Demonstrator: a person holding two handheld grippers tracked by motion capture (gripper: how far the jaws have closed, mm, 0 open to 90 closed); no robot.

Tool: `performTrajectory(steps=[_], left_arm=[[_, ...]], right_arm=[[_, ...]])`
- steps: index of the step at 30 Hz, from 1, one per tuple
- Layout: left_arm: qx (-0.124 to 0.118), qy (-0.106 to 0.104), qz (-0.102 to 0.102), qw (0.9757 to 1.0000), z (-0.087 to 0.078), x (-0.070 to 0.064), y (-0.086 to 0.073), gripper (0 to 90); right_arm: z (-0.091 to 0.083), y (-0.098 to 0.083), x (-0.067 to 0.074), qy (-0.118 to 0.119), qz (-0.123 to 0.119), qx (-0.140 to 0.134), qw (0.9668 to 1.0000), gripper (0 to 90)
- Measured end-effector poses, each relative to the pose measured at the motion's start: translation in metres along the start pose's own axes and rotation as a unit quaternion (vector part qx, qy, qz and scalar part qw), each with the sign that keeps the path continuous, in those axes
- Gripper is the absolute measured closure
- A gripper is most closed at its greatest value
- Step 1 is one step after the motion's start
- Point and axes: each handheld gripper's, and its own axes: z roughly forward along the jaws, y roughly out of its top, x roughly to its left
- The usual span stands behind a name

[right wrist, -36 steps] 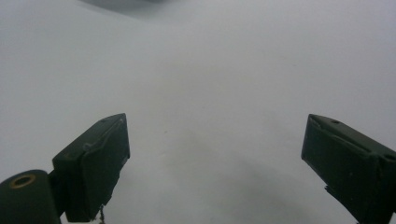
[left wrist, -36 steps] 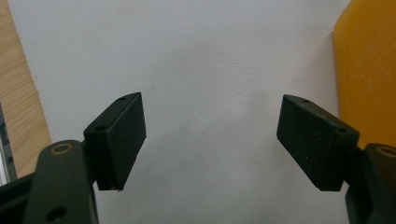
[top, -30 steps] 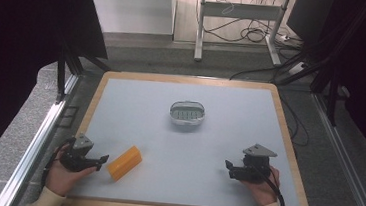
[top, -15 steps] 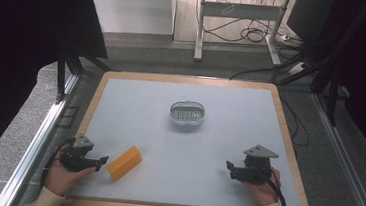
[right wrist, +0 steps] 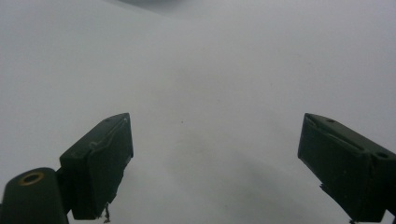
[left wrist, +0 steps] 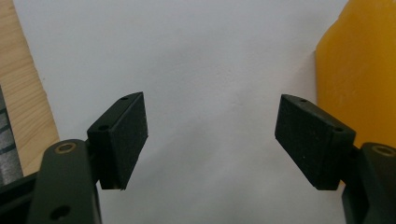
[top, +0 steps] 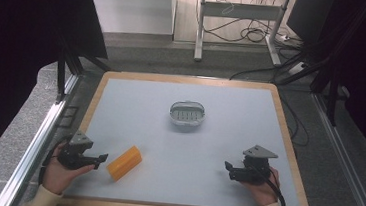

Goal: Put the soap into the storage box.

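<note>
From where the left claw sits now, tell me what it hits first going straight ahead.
Probably the orange block: the left claw points at it from close by. In the left gripper view the block lies ahead beside one open jaw, so the claw might graze it.

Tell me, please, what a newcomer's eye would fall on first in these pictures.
The orange block stands out most: the one bright thing on the pale table, lying near its front left, just beside the open left gripper. Next comes the small grey oval dish, alone near the middle of the table. At the front right, the right gripper rests on the surface with its jaws open and nothing between them.
</note>
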Motion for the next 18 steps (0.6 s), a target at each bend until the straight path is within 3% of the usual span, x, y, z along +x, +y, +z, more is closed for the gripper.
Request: performTrajectory(steps=[11,18], left_arm=[[-0.009,-0.001,0.008,0.9999,-0.015,-0.001,0.018,25.7],[-0.003,-0.017,0.016,0.9997,-0.019,-0.007,0.029,25.5]], right_arm=[[-0.002,-0.001,0.0,-0.001,-0.002,-0.006,1.0,10.8],[-0.003,-0.002,0.005,0.001,-0.015,-0.006,0.9999,10.8]])
